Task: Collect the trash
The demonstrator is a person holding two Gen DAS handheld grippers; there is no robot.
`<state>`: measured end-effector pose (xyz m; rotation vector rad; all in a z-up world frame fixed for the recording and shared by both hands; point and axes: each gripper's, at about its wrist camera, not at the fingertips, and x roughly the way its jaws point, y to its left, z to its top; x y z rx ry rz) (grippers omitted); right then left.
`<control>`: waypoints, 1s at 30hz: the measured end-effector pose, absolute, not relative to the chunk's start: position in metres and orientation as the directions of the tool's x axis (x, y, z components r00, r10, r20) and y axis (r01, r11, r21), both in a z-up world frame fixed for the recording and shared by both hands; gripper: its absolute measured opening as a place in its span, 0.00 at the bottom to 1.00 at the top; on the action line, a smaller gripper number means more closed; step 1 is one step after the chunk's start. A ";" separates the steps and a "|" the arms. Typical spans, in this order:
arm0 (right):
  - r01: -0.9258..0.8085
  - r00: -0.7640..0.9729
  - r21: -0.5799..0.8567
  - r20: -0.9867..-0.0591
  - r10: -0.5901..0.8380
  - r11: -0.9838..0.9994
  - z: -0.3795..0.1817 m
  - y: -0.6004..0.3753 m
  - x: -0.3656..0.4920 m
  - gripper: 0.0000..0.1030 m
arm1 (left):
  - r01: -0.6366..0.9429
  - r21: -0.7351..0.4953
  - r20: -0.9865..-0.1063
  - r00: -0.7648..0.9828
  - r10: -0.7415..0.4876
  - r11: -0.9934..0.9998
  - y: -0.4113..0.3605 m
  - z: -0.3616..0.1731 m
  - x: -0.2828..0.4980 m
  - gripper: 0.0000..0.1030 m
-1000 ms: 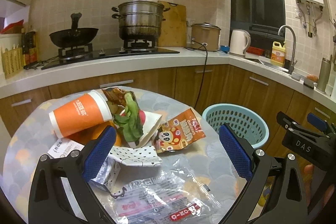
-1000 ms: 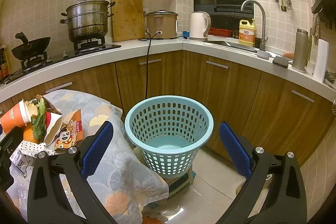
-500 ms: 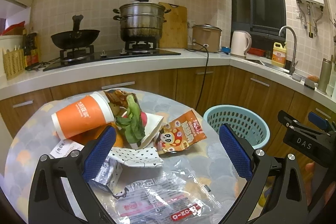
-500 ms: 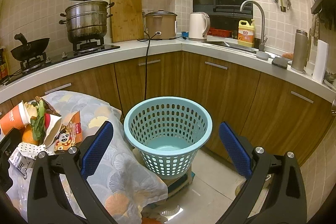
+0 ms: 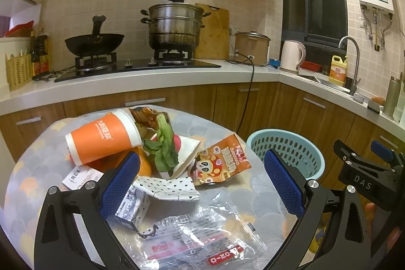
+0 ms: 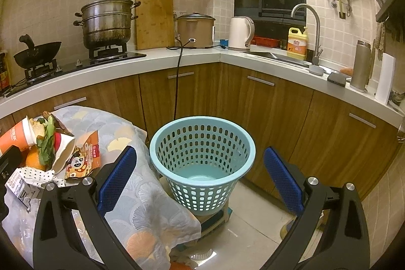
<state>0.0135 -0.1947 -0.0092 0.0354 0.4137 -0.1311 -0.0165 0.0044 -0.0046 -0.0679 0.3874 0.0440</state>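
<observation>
I hold left gripper (image 5: 201,184) wide over the table (image 5: 35,163) | trash pile (image 5: 157,151) just ahead, nearer this arm | right gripper (image 6: 200,177) wide (empty) facing basket (image 6: 202,141) on the right

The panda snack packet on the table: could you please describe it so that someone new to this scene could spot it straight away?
Find the round table with the scale-patterned cloth, beside the blue basket. In the litter heap, look on the side nearest that basket, right of the tipped orange cup. The panda snack packet lies there, torn open: the only orange wrapper with a cartoon panda face.
</observation>
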 end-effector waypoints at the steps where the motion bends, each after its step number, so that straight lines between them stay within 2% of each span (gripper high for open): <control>1: 0.134 0.907 0.008 -0.404 -0.119 0.991 -0.009 -0.195 0.014 0.93 | -0.057 -0.057 -0.378 0.925 0.032 0.997 0.005 -0.005 -0.017 0.93; 12: 0.121 0.908 0.005 -0.404 -0.109 0.993 -0.009 -0.194 0.012 0.93 | -0.049 -0.052 -0.361 0.932 0.027 0.997 0.005 -0.001 -0.022 0.93; 18: 0.101 0.909 0.007 -0.408 -0.089 0.995 -0.009 -0.187 0.015 0.93 | -0.085 -0.051 -0.333 0.941 0.063 0.995 0.017 0.004 -0.032 0.93; 23: 0.073 0.910 -0.007 -0.409 -0.069 0.997 -0.011 -0.173 0.015 0.93 | -0.151 -0.113 -0.357 0.928 0.102 0.982 0.056 0.005 -0.039 0.93; 30: -0.008 0.912 -0.028 -0.411 -0.005 1.000 -0.011 -0.143 0.020 0.93 | -0.293 -0.145 -0.381 0.898 0.220 0.945 0.134 0.005 -0.058 0.93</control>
